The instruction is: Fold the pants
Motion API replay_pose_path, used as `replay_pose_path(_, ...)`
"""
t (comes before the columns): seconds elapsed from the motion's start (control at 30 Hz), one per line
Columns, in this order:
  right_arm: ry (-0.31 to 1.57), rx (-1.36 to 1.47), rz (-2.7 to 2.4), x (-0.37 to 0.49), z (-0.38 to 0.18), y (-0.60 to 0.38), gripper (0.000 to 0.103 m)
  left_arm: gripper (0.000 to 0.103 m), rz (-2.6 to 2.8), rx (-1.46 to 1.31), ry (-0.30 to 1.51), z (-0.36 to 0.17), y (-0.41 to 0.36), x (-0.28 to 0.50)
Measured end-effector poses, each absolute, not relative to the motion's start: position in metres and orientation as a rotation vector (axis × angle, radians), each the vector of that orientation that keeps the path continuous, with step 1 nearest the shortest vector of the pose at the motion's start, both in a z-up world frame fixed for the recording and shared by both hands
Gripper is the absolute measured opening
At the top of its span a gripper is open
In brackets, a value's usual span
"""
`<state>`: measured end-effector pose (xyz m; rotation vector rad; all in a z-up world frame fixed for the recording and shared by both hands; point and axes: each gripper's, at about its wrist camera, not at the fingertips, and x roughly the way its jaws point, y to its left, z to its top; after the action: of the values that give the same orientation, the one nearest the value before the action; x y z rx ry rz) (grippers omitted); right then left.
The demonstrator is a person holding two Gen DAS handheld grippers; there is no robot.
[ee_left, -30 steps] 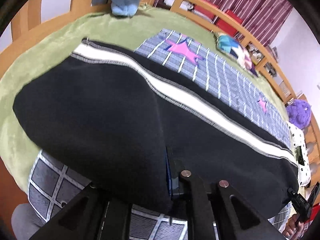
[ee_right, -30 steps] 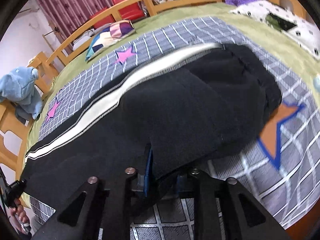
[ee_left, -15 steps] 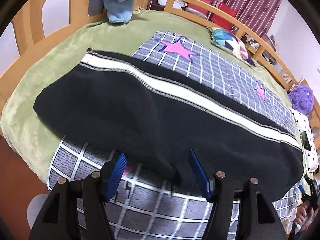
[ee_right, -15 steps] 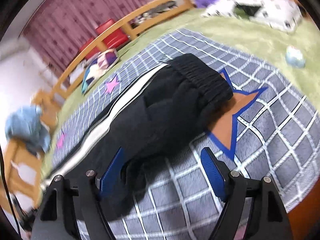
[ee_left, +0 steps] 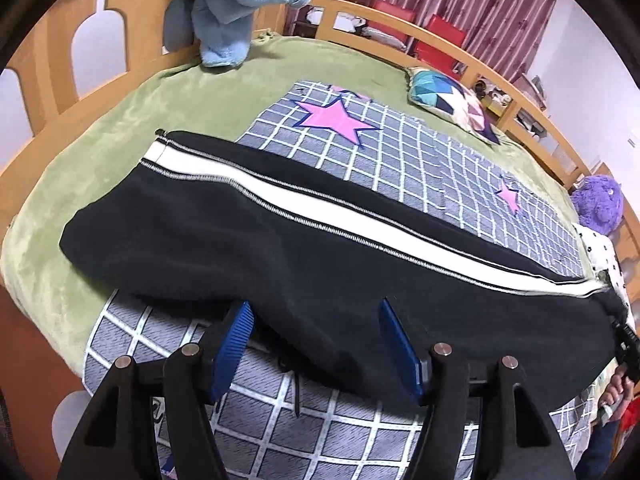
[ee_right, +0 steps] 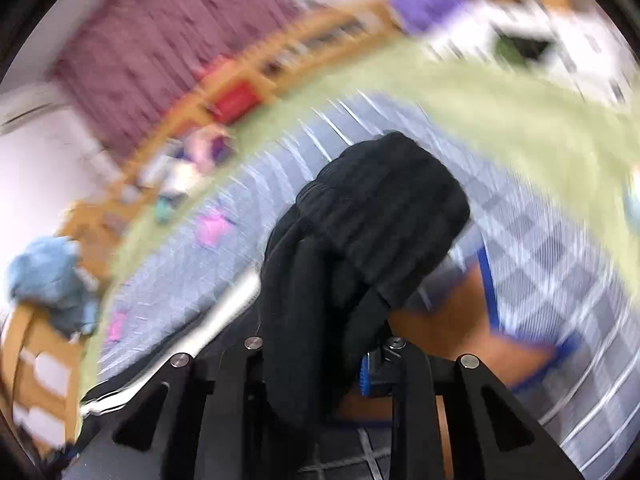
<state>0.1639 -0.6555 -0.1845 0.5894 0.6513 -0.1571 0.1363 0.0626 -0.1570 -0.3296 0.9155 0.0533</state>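
The black pants (ee_left: 248, 248) with a white side stripe (ee_left: 340, 216) lie folded lengthwise across the grey checked blanket (ee_left: 400, 160). My left gripper (ee_left: 316, 340) is open, its blue pads on either side of the pants' near edge, holding nothing. In the blurred right wrist view my right gripper (ee_right: 320, 364) is shut on the waistband end of the pants (ee_right: 372, 216), which is bunched and lifted over the fingers.
A green bedspread (ee_left: 180, 112) covers the wooden-railed bed (ee_left: 52, 52). A light blue plush (ee_left: 236, 8) hangs at the headboard. A patchwork cushion (ee_left: 452, 100) and a purple plush (ee_left: 598, 204) lie further along. An orange star patch (ee_right: 452, 320) lies under the right gripper.
My left gripper let go of the pants' edge, opened and drew back. My right gripper opened, then shut on the waistband end and is swinging it up fast.
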Motion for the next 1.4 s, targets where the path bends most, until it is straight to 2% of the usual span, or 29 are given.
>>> replay_pose_path(0.07, 0.620, 0.533, -0.197, 0.160, -0.175, -0.659, 0.030, 0.063, 0.037, -0.325, 0.917, -0.160, 0.059, 0.138)
replay_pose_path(0.1, 0.639, 0.512, -0.222, 0.162, -0.181, -0.659, 0.038, 0.063, 0.039, -0.313, 0.919, -0.162, 0.057, 0.139)
replay_pose_path(0.23, 0.951, 0.528, -0.291, 0.180, -0.254, -0.666, 0.047, 0.063, 0.043, -0.251, 0.930, -0.170, 0.052, 0.141)
replay_pose_path(0.27, 0.955, 0.540, -0.299, 0.173, -0.264, -0.667, 0.048, 0.063, 0.040, -0.241, 0.926, -0.170, 0.054, 0.140)
replay_pose_path(0.33, 0.907, 0.538, -0.304, 0.155, -0.262, -0.664, 0.061, 0.063, 0.041, -0.237, 0.918, -0.168, 0.062, 0.141)
replay_pose_path(0.37, 0.908, 0.510, -0.335, 0.146, -0.257, -0.660, 0.063, 0.063, 0.041, -0.248, 0.915, -0.167, 0.068, 0.141)
replay_pose_path(0.63, 0.886, 0.347, -0.423, 0.102, -0.206, -0.629, 0.063, 0.063, 0.050, -0.280, 0.844, -0.150, 0.123, 0.153)
replay_pose_path(0.87, 0.800, 0.341, -0.336, 0.130, -0.159, -0.553, 0.063, 0.068, 0.111, -0.239, 0.804, -0.136, 0.180, 0.176)
replay_pose_path(1.07, 0.831, 0.305, -0.282, 0.157, -0.168, -0.491, 0.063, 0.067, 0.136, -0.227, 0.812, -0.156, 0.210, 0.225)
replay_pose_path(1.13, 0.858, 0.289, -0.283, 0.165, -0.177, -0.478, 0.063, 0.062, 0.118, -0.217, 0.824, -0.165, 0.219, 0.244)
replay_pose_path(1.2, 0.879, 0.280, -0.292, 0.170, -0.186, -0.469, 0.063, 0.040, 0.116, -0.185, 0.838, -0.175, 0.223, 0.260)
replay_pose_path(1.4, 0.911, 0.282, -0.303, 0.181, -0.202, -0.452, 0.063, 0.038, 0.068, -0.238, 0.950, -0.208, 0.248, 0.306)
